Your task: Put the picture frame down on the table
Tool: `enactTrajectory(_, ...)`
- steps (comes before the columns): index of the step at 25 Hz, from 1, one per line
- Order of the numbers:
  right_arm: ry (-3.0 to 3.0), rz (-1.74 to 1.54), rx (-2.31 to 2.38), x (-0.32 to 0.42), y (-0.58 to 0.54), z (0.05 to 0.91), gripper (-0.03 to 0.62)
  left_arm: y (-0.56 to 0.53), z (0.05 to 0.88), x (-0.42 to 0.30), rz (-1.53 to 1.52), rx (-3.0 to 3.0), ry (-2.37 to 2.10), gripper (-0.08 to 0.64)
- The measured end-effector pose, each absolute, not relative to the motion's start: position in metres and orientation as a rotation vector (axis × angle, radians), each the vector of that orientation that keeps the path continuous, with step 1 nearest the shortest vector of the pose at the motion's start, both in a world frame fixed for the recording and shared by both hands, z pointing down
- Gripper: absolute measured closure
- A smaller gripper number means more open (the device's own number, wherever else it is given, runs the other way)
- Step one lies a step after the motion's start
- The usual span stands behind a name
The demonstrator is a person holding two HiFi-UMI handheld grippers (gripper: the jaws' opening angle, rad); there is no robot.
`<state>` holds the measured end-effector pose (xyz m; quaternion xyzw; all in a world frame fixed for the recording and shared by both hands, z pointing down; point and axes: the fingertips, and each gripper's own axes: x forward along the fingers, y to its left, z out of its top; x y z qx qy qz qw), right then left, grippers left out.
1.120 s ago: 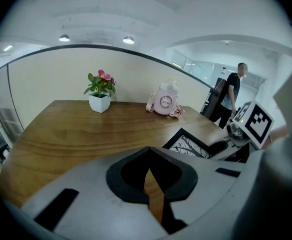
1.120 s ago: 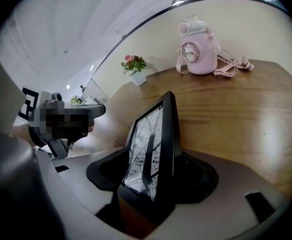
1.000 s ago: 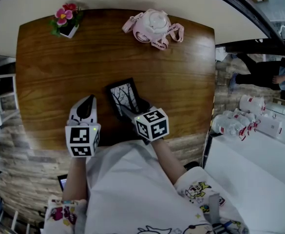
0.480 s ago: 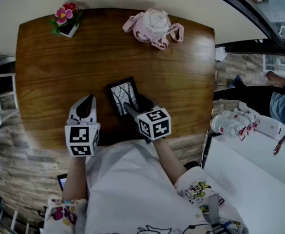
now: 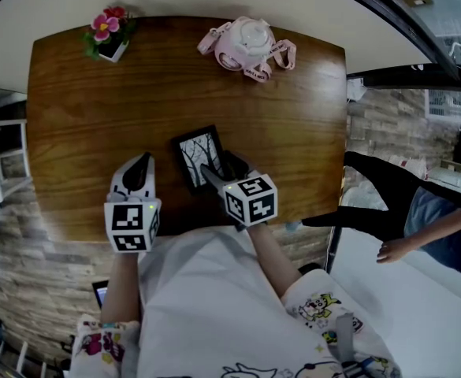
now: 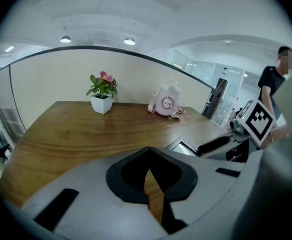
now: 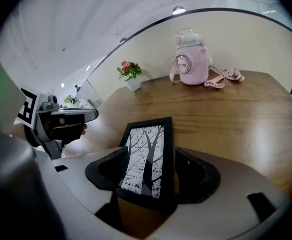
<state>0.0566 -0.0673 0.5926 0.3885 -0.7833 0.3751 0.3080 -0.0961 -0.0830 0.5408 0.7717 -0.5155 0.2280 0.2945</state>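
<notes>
The black picture frame (image 5: 199,155) with a bare-tree print stands tilted on the wooden table (image 5: 80,109), near its front edge. My right gripper (image 5: 221,166) is open. Its jaws reach along both sides of the frame (image 7: 146,159), and a thin gap shows at the frame's right edge. My left gripper (image 5: 141,162) hovers over the table left of the frame. It is shut and holds nothing, its pads meeting in the left gripper view (image 6: 148,171). The frame's corner (image 6: 181,146) shows at the right there.
A white pot of pink flowers (image 5: 106,34) stands at the table's far left corner. A pink bottle with a strap (image 5: 246,42) sits at the far middle. A person (image 5: 419,211) moves past beyond the table's right edge.
My right gripper has drawn back slightly toward me while the frame has stayed in place. The person on the right has walked nearer. The left gripper has not moved.
</notes>
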Motion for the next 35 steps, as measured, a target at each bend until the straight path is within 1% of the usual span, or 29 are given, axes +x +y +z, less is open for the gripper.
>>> enactTrajectory(12,-2.185,0.911,1.136,0.065,-0.084,0.552,0.332,-0.083,0.517,-0.101,0.575,2.095,-1.438,0.558)
enactTrajectory(22,-2.406,0.791,1.157,0.054,-0.091,0.479,0.339,-0.079,0.477,-0.109,0.523,2.145,-1.536,0.560)
enactTrajectory(30,-2.539,0.619,1.211,0.060,-0.087,0.413,0.460,-0.068,0.437,-0.109,0.481,2.197,-1.593,0.559)
enactTrajectory(35,-2.587,0.528,1.236,0.067,-0.086,0.385,0.506,-0.070,0.415,-0.107,0.437,2.231,-1.621,0.559)
